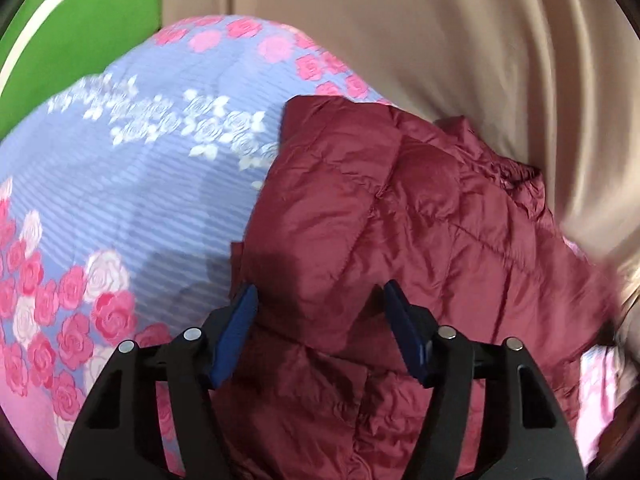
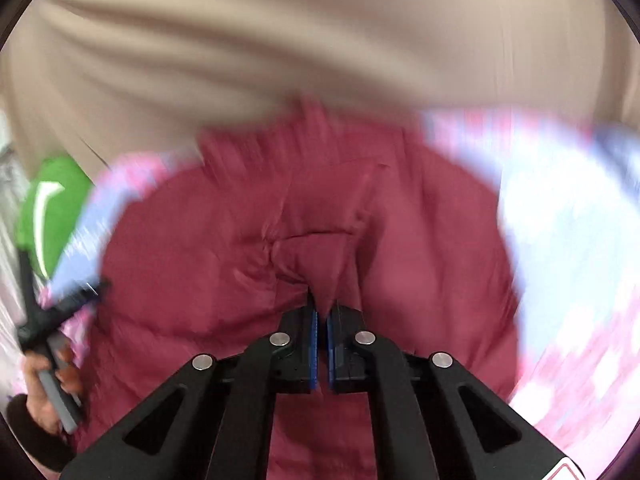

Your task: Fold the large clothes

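Note:
A maroon quilted puffer jacket lies crumpled on a lilac bedspread with pink roses. My left gripper hovers low over the jacket's near edge, open, its blue pads either side of a puffy fold without pinching it. In the right wrist view the jacket fills the middle, blurred. My right gripper is shut on a pinched ridge of the jacket's fabric, which rises in a small peak to the fingertips. At the far left of that view a person's hand holds the other gripper's grey handle.
Beige draped fabric hangs behind the bed along the far side. A green object with a white stripe sits beyond the bedspread's far left corner, and shows again as the green object. Bare bedspread spreads right of the jacket.

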### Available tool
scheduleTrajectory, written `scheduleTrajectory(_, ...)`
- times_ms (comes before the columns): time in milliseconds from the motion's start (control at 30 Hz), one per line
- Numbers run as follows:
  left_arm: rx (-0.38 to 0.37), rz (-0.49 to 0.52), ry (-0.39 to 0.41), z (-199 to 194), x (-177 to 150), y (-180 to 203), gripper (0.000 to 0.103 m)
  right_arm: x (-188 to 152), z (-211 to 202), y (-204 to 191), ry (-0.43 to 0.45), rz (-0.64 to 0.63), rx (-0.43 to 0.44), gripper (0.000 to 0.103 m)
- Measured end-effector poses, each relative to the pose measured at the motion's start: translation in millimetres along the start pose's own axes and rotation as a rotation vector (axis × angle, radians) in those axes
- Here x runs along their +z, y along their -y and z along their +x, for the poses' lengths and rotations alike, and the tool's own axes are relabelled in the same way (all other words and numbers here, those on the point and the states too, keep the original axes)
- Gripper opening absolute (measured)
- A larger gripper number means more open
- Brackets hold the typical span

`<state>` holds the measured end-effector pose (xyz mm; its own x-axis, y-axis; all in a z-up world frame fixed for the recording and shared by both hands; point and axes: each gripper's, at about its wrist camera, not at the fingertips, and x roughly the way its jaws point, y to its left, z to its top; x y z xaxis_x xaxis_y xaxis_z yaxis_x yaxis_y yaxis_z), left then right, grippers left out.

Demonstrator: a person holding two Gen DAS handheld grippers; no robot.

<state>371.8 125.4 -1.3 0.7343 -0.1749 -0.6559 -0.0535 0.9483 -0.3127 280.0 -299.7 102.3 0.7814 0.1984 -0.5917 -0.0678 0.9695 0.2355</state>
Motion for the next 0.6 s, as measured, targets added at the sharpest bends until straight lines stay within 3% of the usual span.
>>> scheduleTrajectory(67,0.021,0.038,0.001,6.2,-0.1,7.5,0.063,16.1,-19.4,2.4,0.095,0.002,-0.007,0.002)
scheduleTrajectory(100,0.027,0.049,-0.006,11.0,-0.6,10.1,0.061,19.2,-15.7,7.5,0.093,0.004,-0.033,0.002)
scheduleTrajectory(267,0.058,0.099,-0.015,28.1,-6.7,25.9,0.060,-1.1,75.6,56.1,-0.134,0.092,-0.173,0.002)
scheduleTrajectory(367,0.093,0.128,-0.015,32.3,-9.4,31.1,0.060,-6.7,83.8,46.7,-0.101,0.063,-0.191,0.003)
scheduleTrajectory(433,0.088,0.127,-0.016,32.1,-9.4,30.8,0.060,-9.1,94.4,47.5,-0.122,0.038,-0.200,0.002)
scheduleTrajectory(533,0.089,0.129,-0.014,31.9,-10.4,29.4,0.060,-7.9,77.9,50.8,-0.116,0.074,-0.200,0.004)
scheduleTrajectory(600,0.088,0.127,-0.013,32.9,-9.8,29.1,0.060,-8.8,50.2,58.3,-0.061,0.123,-0.206,0.007)
